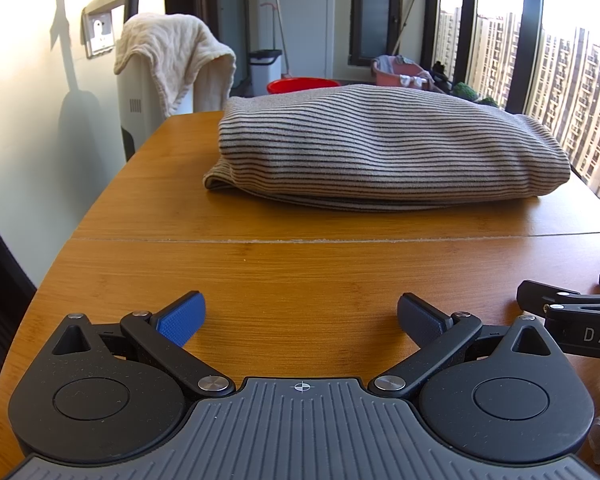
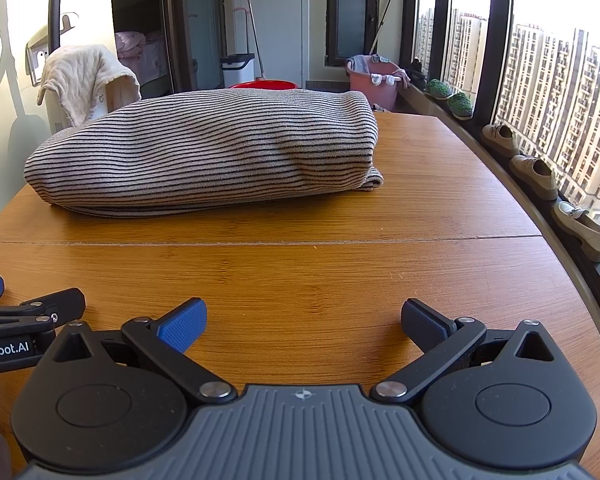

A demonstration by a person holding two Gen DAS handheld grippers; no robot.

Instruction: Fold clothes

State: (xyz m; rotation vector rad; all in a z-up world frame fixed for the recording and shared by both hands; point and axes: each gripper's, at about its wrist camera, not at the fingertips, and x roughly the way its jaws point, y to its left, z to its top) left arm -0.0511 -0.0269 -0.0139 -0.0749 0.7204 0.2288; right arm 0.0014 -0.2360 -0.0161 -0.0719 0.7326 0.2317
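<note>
- The left fingers stand wide apart and hold nothing; the right fingers are spread just the same and also empty. Both hover low over bare counter.
- The striped garment lies ahead of both pairs of fingers, well apart from them, already bundled into a thick stack. It seems folded or nearly so, so a further grab may undo work rather than add to it.
- The top bulges and a loose hem pokes out at the bundle's lower corner, ahead of the right fingers. Pinching only that hem would likely drag one layer out and spoil the stack.
- The knit looks soft and thick; a shallow pinch could take the top layer alone, and the rest would slump.
- The two tools sit just beside each other: the right one shows at the left fingers' right edge. Moving inward together risks a knock.
- The bundle's far side is near the counter's far edge; a forward push could slide it off.
</note>
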